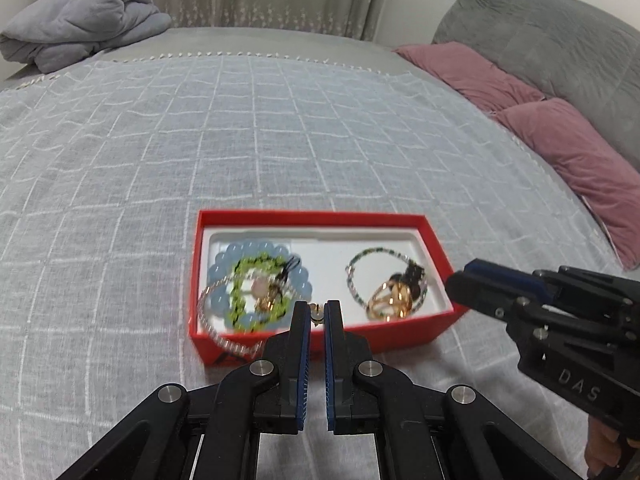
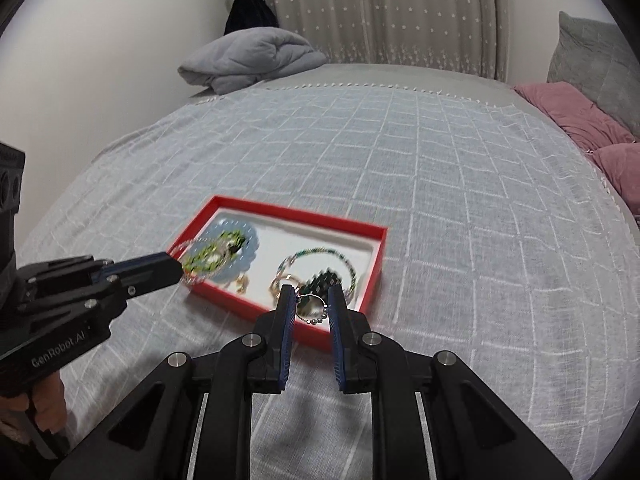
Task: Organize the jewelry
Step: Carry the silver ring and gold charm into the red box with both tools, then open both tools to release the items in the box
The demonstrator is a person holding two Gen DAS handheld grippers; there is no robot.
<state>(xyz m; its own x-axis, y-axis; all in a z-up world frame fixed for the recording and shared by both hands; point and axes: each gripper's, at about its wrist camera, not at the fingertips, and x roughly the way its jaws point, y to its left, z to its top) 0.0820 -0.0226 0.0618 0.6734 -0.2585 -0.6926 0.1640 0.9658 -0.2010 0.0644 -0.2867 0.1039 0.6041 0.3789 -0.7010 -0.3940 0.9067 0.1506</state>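
Left wrist view: a shallow red cardboard box with white lining (image 1: 434,240) sits on the grey checked bedspread (image 1: 160,152), holding beaded bracelets (image 1: 256,280). The left gripper (image 1: 317,314) pinches a small gold piece (image 1: 317,315); the right gripper (image 2: 312,306) clasps a thin silver beaded ring (image 2: 313,309).

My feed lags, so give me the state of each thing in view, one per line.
Red box: lidless, on the bed.
Blue bead bracelet: in the box, left side.
Left hand-held gripper: shut on a small gold piece.
Right hand-held gripper: shut on a thin ring with bead chain.
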